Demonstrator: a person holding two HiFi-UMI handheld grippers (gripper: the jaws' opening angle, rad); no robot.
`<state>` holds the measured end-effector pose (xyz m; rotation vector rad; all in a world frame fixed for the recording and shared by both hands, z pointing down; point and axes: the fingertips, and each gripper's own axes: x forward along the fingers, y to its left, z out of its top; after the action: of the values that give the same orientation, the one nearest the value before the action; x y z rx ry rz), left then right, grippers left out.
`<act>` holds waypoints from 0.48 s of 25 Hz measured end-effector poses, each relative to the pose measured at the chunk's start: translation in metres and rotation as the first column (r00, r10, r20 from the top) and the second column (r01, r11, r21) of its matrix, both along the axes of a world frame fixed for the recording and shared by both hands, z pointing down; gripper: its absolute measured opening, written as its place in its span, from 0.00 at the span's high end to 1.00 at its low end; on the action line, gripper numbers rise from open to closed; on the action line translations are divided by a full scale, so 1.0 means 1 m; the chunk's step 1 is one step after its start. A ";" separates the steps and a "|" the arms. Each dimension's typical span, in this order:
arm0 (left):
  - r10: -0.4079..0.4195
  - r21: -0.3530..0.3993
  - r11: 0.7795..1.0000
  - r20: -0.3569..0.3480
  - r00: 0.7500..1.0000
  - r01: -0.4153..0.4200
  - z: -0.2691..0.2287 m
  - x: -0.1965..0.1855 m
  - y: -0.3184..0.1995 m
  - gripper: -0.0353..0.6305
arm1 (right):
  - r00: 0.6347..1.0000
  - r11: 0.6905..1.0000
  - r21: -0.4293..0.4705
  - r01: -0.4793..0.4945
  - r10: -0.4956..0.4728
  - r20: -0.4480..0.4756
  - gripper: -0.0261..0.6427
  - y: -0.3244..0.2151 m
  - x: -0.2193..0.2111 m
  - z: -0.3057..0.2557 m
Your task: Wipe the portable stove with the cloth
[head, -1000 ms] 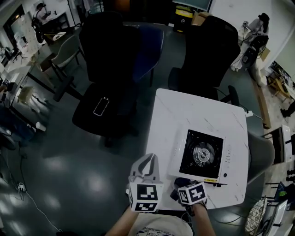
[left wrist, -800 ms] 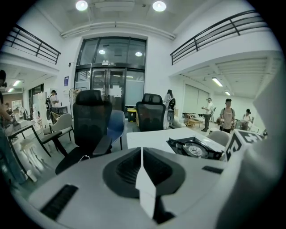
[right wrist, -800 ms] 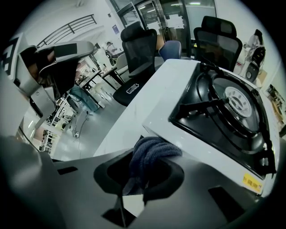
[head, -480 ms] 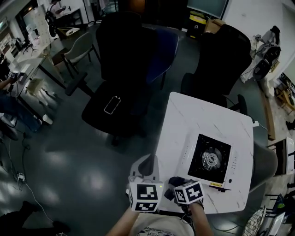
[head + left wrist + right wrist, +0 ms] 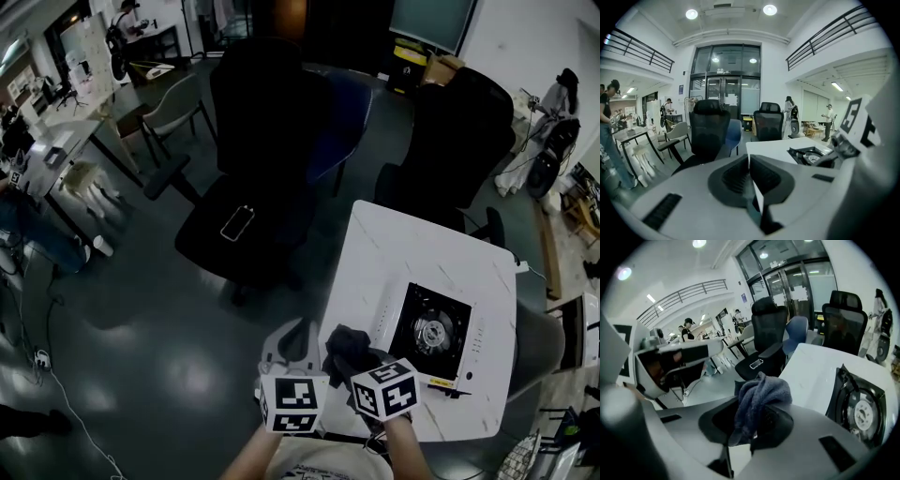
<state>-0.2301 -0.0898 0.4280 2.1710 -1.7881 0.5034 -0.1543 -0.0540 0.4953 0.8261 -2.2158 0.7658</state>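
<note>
Head view overhead; gripper views, seemingly level, share stove (image 5: 433, 330).

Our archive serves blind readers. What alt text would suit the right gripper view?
The right gripper has its tongs shut on a bunched grey-blue cloth. Ahead to the right, a portable stove sits on a white table; black office chairs stand beyond in a bright hall.

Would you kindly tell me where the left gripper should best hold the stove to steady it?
Probably its white left edge, approached level from the left with the left gripper, jaws opened first: the stove is low and flat, that edge lies nearest, and the right gripper holds the cloth.
</note>
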 end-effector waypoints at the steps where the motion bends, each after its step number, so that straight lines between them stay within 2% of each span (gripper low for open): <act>1: 0.000 0.005 1.000 0.000 1.000 0.000 -0.002 0.000 0.000 0.91 | 1.000 1.000 0.025 -0.015 0.014 0.009 0.85 -0.004 -0.001 -0.009; 7: 0.015 0.030 0.999 -0.005 1.000 -0.015 -0.010 0.007 0.002 0.91 | 0.991 0.979 0.157 -0.131 0.125 0.049 0.85 -0.022 0.010 -0.045; 12: 0.039 0.050 0.998 -0.005 0.999 -0.039 -0.015 0.015 0.004 0.91 | 0.979 0.954 0.222 -0.200 0.187 0.076 0.85 -0.024 0.021 -0.057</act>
<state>-0.2154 -0.0861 0.4135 2.2421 -1.7767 0.4652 -0.1336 -0.0779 0.4379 1.1626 -2.3252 0.6356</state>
